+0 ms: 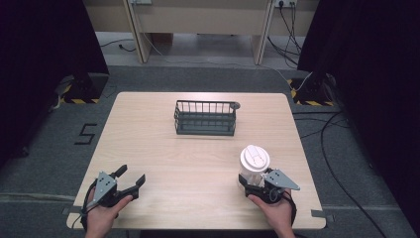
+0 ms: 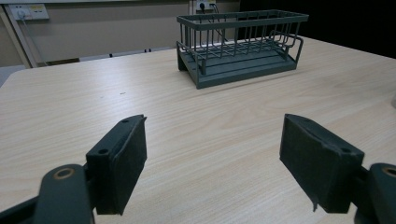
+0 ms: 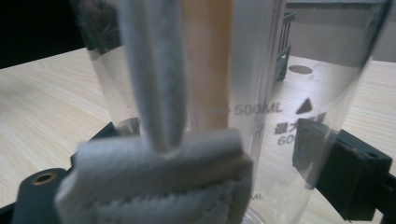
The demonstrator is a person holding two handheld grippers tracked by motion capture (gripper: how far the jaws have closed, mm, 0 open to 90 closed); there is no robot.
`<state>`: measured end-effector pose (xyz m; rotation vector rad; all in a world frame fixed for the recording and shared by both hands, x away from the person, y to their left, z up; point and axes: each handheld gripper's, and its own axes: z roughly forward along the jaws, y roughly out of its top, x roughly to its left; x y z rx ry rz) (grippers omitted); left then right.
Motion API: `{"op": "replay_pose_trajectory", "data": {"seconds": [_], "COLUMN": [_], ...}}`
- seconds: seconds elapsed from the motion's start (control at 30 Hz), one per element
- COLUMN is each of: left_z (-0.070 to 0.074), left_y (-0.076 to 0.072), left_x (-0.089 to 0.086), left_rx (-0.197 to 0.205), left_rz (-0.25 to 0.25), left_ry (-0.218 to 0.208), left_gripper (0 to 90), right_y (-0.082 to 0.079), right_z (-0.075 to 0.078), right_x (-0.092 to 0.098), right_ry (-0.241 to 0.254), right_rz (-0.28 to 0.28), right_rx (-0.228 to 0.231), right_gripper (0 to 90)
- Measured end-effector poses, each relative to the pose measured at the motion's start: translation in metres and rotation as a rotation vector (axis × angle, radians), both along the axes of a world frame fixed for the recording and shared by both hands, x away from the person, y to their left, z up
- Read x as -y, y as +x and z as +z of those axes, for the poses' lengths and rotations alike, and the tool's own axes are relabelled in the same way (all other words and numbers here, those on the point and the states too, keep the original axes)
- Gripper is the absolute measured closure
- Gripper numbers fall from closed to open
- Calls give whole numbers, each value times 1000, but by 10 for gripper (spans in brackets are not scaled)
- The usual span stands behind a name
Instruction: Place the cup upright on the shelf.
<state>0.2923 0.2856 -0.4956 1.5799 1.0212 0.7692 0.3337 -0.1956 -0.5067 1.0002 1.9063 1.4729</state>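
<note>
Hand-held gripper on the right [image 1: 255, 186] is sitting at the desk's [image 1: 198, 158] near right corner, jaws around a clear bottle [image 1: 253, 166] with a white lid; whether they are pinching it, I cannot tell. Nearer than the dark wire basket [image 1: 205, 118], on the near left, the left hand-held gripper [image 2: 212, 163] is hovering with jaws wide apart, holding nothing. Smooth plastic could be slipping if squeezed lightly. Printed 500ML marks [image 3: 257, 109] and a grey fabric strap [image 3: 159, 182] are appearing in the right gripper view alone.

Pale matt wood-grain table [image 1: 198, 163]; dark wire rack [image 1: 205, 118]; clear plastic bottle [image 3: 289, 93]
</note>
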Motion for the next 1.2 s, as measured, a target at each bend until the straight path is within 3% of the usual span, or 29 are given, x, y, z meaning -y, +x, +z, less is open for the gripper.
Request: {"op": "replay_pose_trajectory", "data": {"seconds": [0.53,1.2], "left_z": [0,-1], "left_y": [0,0], "left_x": [-1,-1], "left_rx": [1,4], "left_rz": [-2,9], "left_ry": [-3,-5], "left_gripper": [232,234], "right_y": [5,18], "right_z": [1,27], "right_x": [0,-5], "right_ry": [22,36], "right_rz": [19,3], "right_rx": [2,68], "right_gripper": [177,178]}}
